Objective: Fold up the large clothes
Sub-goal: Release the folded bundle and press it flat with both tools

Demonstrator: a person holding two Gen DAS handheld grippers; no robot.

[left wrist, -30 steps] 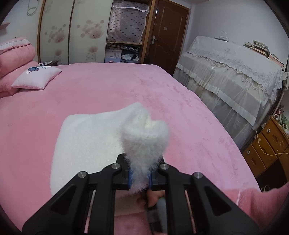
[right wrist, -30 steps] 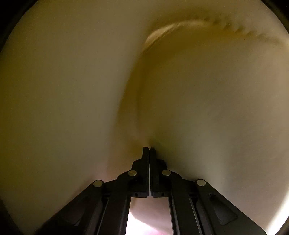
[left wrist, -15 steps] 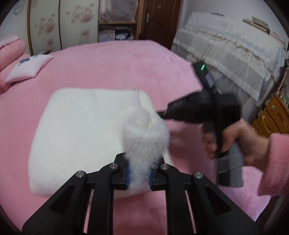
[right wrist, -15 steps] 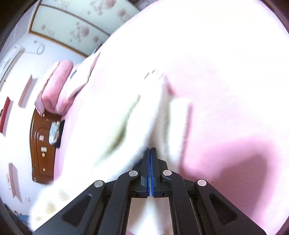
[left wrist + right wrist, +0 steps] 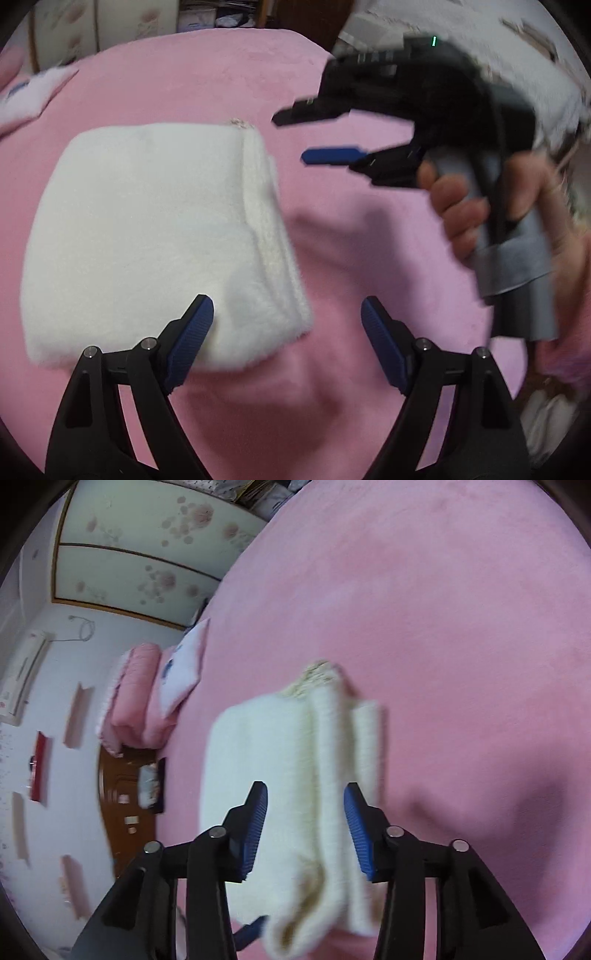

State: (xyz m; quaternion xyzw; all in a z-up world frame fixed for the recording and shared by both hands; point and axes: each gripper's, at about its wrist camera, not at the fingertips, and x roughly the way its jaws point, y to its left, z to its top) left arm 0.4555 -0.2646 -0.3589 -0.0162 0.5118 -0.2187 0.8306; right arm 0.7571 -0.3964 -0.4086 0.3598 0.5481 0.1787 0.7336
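A white fluffy garment (image 5: 147,221) lies folded in a flat block on the pink bed cover (image 5: 351,258). My left gripper (image 5: 287,314) hovers over its near right corner with its jaws opening wide. The pads touch nothing, and the corner lies loose below them. In the left wrist view my right gripper (image 5: 291,137) hangs above the bed to the right of the garment, held by a hand (image 5: 461,206). Its jaws are opening too. The right wrist view shows the garment (image 5: 280,760) below the right gripper (image 5: 304,797), apart from its blue pads (image 5: 256,812).
Pink pillows (image 5: 133,701) and a white cushion (image 5: 184,664) lie at the head of the bed. A wardrobe with flowered doors (image 5: 147,554) stands behind it. Cloth-draped furniture (image 5: 461,22) stands past the bed's right edge. Bare pink cover surrounds the garment.
My left gripper let go of the fluffy corner and opened, and the corner dropped flat. My right gripper went from shut to open and lifted away to the right of the garment.
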